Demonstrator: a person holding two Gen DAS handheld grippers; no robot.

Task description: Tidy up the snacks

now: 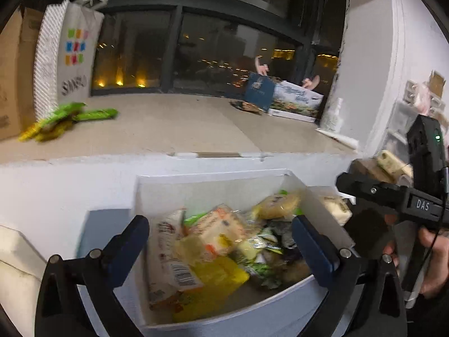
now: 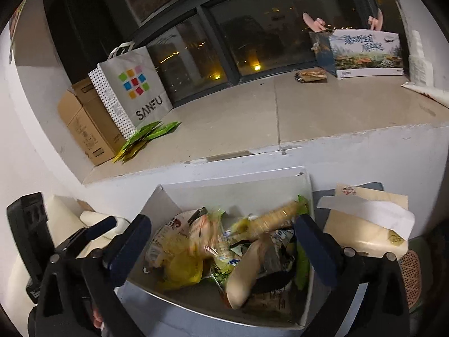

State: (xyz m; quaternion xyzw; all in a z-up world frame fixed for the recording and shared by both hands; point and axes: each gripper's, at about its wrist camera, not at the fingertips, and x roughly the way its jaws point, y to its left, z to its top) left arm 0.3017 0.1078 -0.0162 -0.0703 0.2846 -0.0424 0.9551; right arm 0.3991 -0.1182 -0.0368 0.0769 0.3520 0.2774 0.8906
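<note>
A box (image 2: 304,185) full of snack packets (image 2: 252,241) stood against the low wall below a window ledge (image 2: 252,118). On the ledge, a shopping bag (image 2: 134,90) leaned at the left with flat packets (image 2: 146,136) before it and a carton (image 2: 81,123) further left. A printed box (image 2: 367,53) stood far right.

White open box (image 2: 304,196) sits below the ledge, heaped with mixed snack packets (image 2: 224,247) — yellow, white, green wrappers, jumbled. Green-yellow snack packets (image 2: 146,137) fanned flat on the window ledge (image 2: 238,118) — beside the shopping bag.
</note>
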